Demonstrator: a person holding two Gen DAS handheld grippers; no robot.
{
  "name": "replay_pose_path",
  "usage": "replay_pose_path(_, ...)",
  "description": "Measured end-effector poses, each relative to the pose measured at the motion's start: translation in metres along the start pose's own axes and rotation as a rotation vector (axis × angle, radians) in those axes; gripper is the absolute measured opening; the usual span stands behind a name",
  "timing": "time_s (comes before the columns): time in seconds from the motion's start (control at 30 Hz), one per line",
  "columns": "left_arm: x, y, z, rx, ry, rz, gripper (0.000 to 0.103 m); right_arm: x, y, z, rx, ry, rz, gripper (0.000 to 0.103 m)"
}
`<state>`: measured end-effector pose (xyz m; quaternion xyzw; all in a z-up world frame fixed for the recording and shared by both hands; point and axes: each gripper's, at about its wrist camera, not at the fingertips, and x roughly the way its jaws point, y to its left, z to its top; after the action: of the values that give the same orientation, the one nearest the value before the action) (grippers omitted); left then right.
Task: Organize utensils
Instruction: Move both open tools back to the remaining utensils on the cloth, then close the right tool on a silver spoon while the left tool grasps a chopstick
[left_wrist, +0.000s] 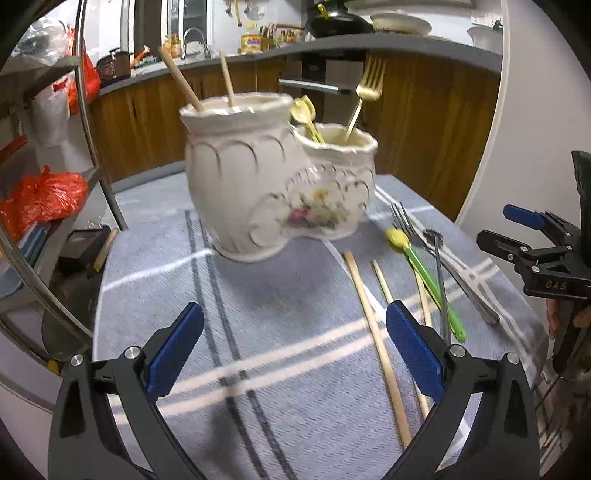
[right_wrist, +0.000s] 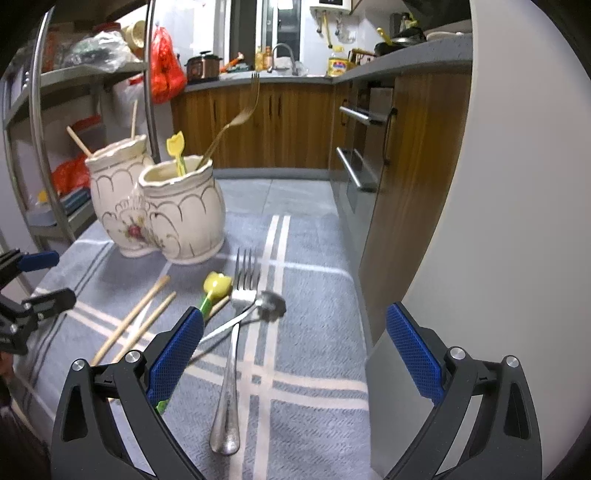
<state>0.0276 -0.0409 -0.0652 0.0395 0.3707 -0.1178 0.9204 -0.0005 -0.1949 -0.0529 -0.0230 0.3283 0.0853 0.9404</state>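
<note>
Several utensils lie loose on the grey striped cloth (right_wrist: 314, 280): a silver fork (right_wrist: 236, 332), a silver spoon (right_wrist: 271, 304) crossing under it, a yellow-headed green-handled spoon (right_wrist: 218, 284) and two wooden chopsticks (right_wrist: 136, 317). The fork's handle runs straight toward the right gripper (right_wrist: 295, 354), ending between its blue fingers (right_wrist: 413, 354), which stand wide apart with nothing in them. The green handle passes behind the left-hand finger of that gripper and is mostly hidden there.

Beyond the pile stands the white ceramic holder (left_wrist: 273, 184), two joined pots with a flower print. The taller pot has two chopsticks (left_wrist: 181, 79) leaning in it; the lower pot has a gold fork (left_wrist: 364, 96) and a yellow spoon (left_wrist: 304, 114).

From the left wrist view, the left gripper (left_wrist: 295, 350) hovers over bare cloth in front of the holder, fingers (left_wrist: 177, 350) spread and empty. The loose chopsticks (left_wrist: 373, 332) lie just beside its right-hand finger, one slipping behind it. Motion blur softens the holder's edges there, and the silver utensils (left_wrist: 443, 258) overlap so that their handles are hard to separate. The right gripper shows only partly at that picture's edge.
</note>
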Motion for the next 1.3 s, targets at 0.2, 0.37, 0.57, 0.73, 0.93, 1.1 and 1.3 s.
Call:
replay_pose_path(0.2, 0.012, -0.012, -0.005, 0.02, 0.05, 0.019, 0.097, 0.018, -0.001, 0.0, 0.002, 0.063, -0.026, 0.098)
replay_pose_path(0.37, 0.015, -0.016, -0.007, 0.042, 0.062, 0.034, 0.097, 0.021, 0.003, 0.001, 0.061, 0.087, 0.031, 0.096)
replay_pose_path(0.57, 0.013, -0.021, -0.007, 0.05, 0.061, 0.005, 0.097, 0.028, 0.01, 0.006, 0.098, 0.119, 0.053, 0.072)
replay_pose_path(0.73, 0.013, -0.026, -0.008, 0.067, 0.061, -0.009, 0.097, 0.039, 0.006, 0.007, 0.189, 0.175, 0.122, 0.047)
replay_pose_path(0.93, 0.011, -0.026, -0.008, 0.067, 0.056, -0.019, 0.097, 0.047, 0.008, 0.006, 0.232, 0.218, 0.166, 0.034)
replay_pose_path(1.1, 0.016, -0.026, -0.008, 0.061, 0.069, -0.02, 0.084, 0.059, 0.008, 0.011, 0.266, 0.232, 0.164, 0.029)
replay_pose_path(1.3, 0.021, -0.031, -0.01, 0.064, 0.104, -0.057, 0.061, 0.069, 0.006, 0.014, 0.318, 0.229, 0.169, 0.017)
